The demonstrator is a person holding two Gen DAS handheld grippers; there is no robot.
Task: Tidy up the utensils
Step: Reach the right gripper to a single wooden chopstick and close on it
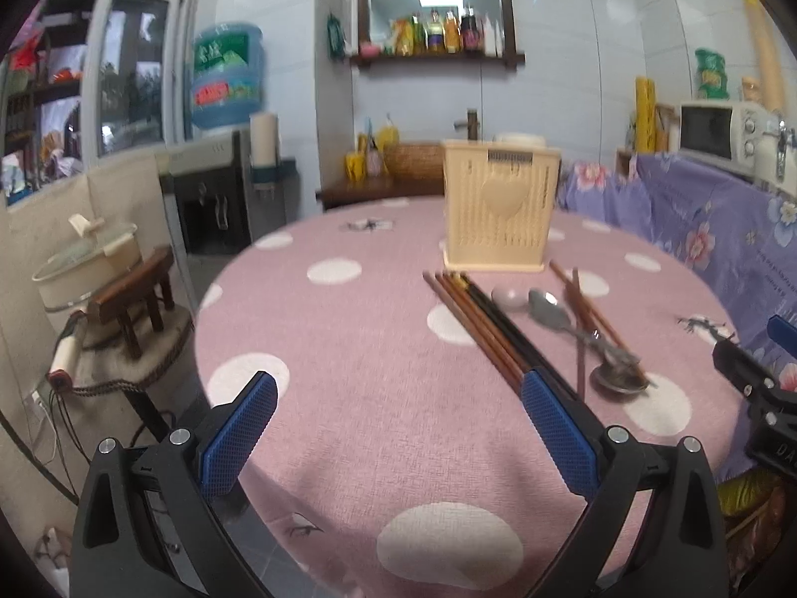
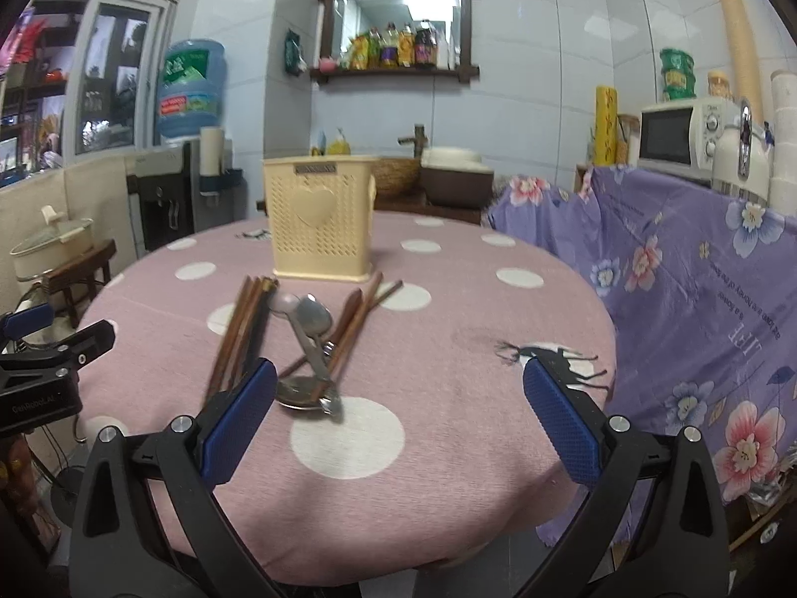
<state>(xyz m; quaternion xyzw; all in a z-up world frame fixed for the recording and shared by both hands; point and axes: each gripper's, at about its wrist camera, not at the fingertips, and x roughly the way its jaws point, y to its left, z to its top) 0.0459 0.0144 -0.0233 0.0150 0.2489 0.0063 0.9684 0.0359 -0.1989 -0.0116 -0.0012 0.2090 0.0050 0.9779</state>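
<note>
- Left gripper [image 1: 398, 416]: jaws wide, holding nothing.
- Right gripper [image 2: 401, 401]: jaws wide, holding nothing.
- Chopsticks [image 1: 478, 324], spoons [image 1: 550, 316]: 1 o'clock of left gripper.
- Holder [image 1: 500, 212]: 12 o'clock of the spoons.

The round table wears a pink cloth with big white dots [image 2: 448, 329] and small black deer prints. The perforated plastic utensil holder [image 2: 319, 229] is cream-yellow. The wooden chopsticks [image 1: 478, 329] are brown and black, the metal spoons [image 2: 311, 319] silver-grey. The draped floral cloth [image 2: 697, 269] is purple.
</note>
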